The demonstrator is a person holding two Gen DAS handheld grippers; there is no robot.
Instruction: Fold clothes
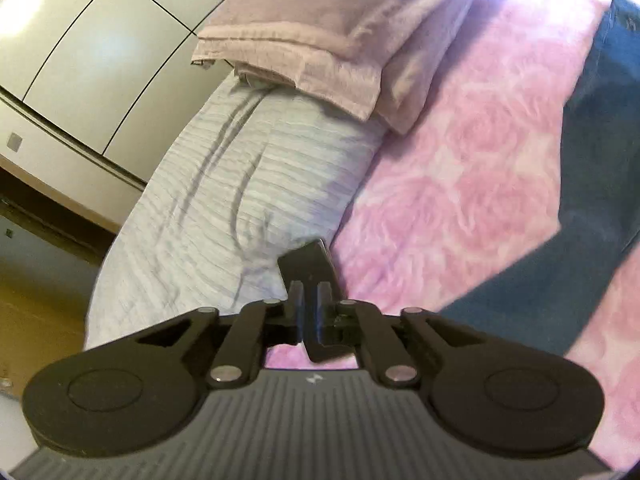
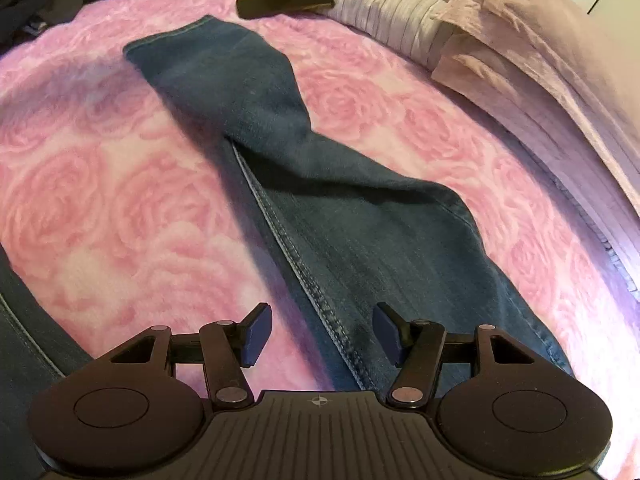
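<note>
Denim jeans (image 2: pixel 320 208) lie on the pink blanket (image 2: pixel 100 184), long axis straight away from the right gripper (image 2: pixel 320 334).
Right jaws spread over the seam; left gripper (image 1: pixel 310 300) pressed together, jeans at its right.

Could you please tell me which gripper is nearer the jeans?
Right. The right gripper hovers over the jeans, jaws open; the left gripper, jaws shut, sits beside them.

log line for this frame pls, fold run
stage: jeans leg flat on pink blanket | left gripper: jaws shut, empty | right gripper: jaws open above seam | phone near leg hem
</note>
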